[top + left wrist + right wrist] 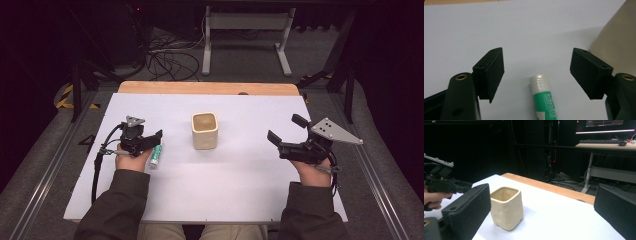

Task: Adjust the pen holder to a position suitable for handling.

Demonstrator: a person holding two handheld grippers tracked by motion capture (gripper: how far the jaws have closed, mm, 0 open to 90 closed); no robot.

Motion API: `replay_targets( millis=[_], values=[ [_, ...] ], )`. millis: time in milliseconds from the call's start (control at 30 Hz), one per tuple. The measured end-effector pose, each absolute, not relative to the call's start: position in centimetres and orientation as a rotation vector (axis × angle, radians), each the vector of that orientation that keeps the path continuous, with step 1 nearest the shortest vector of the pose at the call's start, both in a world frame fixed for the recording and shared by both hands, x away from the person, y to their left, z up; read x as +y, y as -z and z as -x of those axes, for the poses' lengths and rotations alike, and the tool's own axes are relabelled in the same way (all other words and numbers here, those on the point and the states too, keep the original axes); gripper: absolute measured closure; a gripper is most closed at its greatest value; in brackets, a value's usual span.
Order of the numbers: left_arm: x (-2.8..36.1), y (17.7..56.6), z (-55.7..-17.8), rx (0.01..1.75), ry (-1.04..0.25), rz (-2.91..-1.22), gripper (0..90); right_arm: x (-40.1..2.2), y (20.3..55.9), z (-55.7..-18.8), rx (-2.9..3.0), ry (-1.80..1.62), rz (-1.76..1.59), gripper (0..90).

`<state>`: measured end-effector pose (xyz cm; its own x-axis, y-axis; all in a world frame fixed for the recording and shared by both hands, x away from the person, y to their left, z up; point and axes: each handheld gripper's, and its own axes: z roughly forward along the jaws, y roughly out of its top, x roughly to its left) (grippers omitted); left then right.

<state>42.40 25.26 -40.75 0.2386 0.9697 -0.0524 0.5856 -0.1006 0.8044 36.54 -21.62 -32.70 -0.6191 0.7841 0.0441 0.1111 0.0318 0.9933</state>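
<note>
My left gripper [537,73] straddles the green-and-white plastic tube [543,100], jaws apart, nothing clamped. The grasp and the square cream ceramic cup [205,130] remain; right gripper [286,134] idles open.

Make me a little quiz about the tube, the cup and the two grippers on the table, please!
1. True or false: the left gripper already squeezes the green and white tube.
2. Which thing stands upright in the middle of the white table? A) a cream cup B) a red bowl C) a blue box
3. Fill in: the tube lies flat between the left gripper's two ____ jaws.

Key:
1. False. The jaws stand apart on either side of the tube, and the pads do not touch it.
2. A, the cream cup.
3. Black.
</note>
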Motion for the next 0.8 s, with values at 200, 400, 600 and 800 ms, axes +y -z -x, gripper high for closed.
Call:
replay_targets(
  millis=[200,400,600,800],
  values=[
    [24.9,42.0,-43.2,1.485,-0.650,-1.816,33.8,-21.7,32.6,-36.5,1.779,-1.637,-0.901,1.6],
    [24.6,42.5,-43.7,1.504,-0.630,-1.825,37.1,-21.7,32.6,-36.5,1.780,-1.642,-0.900,1.6],
    [24.3,43.0,-44.1,1.525,-0.607,-1.844,40.2,-21.6,32.6,-36.5,1.789,-1.643,-0.899,1.6],
    [24.1,43.6,-44.5,1.568,-0.574,-1.861,42.1,-21.8,32.6,-36.5,1.784,-1.646,-0.903,1.5]
  ],
)
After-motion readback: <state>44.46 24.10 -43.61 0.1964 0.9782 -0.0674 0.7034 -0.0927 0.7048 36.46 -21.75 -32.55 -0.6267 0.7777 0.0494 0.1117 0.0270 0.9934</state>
